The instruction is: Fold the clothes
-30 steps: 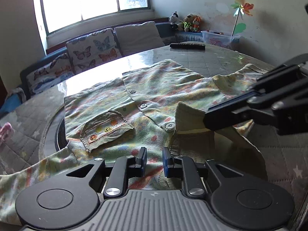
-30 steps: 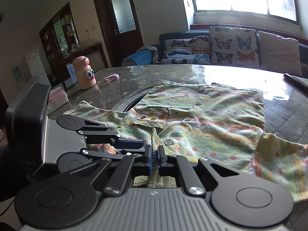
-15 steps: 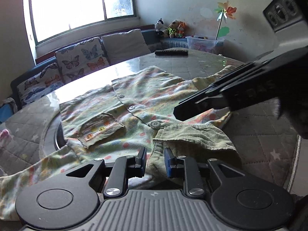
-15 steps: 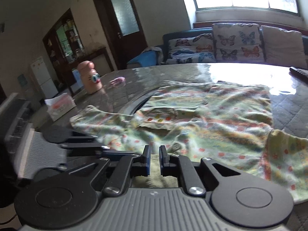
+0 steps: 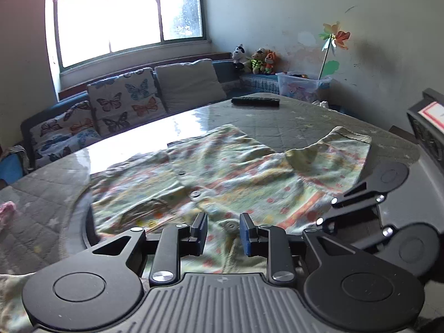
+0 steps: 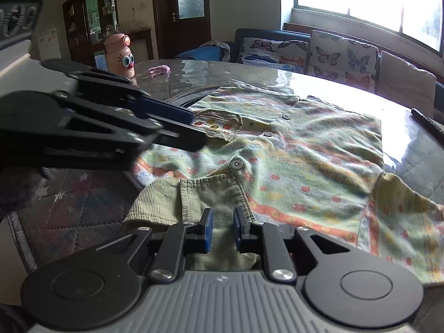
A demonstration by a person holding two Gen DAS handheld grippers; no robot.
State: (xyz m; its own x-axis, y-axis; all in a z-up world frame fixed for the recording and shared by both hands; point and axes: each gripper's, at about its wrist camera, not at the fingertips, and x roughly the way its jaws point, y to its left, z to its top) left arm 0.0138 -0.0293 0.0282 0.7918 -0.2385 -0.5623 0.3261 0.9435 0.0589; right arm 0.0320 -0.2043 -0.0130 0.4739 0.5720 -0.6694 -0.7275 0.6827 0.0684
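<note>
On the table, flowery shirt spread flat, left gripper jaws apart over it, right gripper jaws apart around the green collar at 6 o'clock

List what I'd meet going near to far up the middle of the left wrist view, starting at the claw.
Left claw → floral shirt → bare glossy table → black remote → plain beige cushion → window.
</note>
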